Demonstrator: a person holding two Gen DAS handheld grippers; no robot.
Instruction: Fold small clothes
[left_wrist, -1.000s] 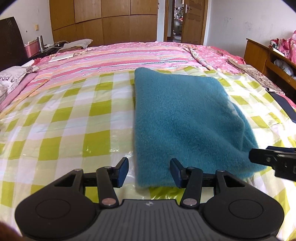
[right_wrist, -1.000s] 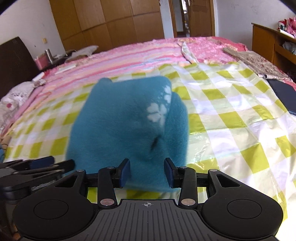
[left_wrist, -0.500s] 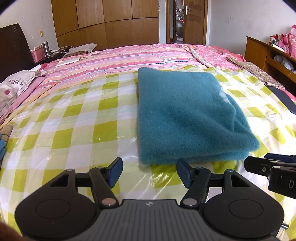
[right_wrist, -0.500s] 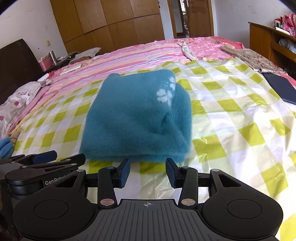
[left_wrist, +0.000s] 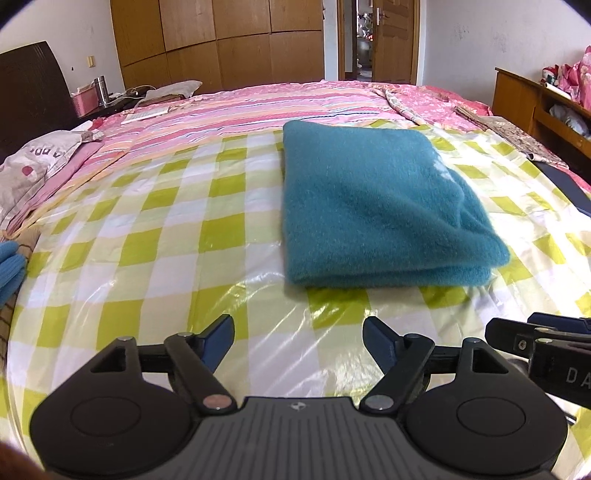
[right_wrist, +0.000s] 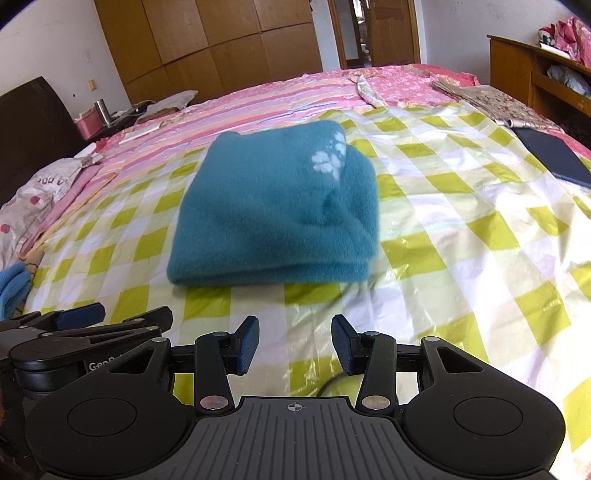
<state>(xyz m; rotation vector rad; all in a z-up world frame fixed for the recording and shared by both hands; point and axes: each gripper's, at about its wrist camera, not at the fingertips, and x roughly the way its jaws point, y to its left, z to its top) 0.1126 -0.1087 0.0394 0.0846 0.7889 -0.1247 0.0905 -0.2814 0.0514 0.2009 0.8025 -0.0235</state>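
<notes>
Beyond both spread claws (left_wrist: 298, 338) (right_wrist: 294, 341) lies folded teal garment (left_wrist: 380, 214).

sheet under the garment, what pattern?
Green-and-white check sheet, glossy; clearest in the left wrist view, under the teal garment.

Bright daylight fills both views. Glare streaks the glossy checked plastic sheet (left_wrist: 229, 236). The teal garment (right_wrist: 273, 218) looks softly blurred in the right wrist view. Fisheye bending curves the room, with dark corners.

Fuzzy fleece garment (left_wrist: 376, 206) on glossy, crinkled plastic sheet (left_wrist: 155, 258).
</notes>
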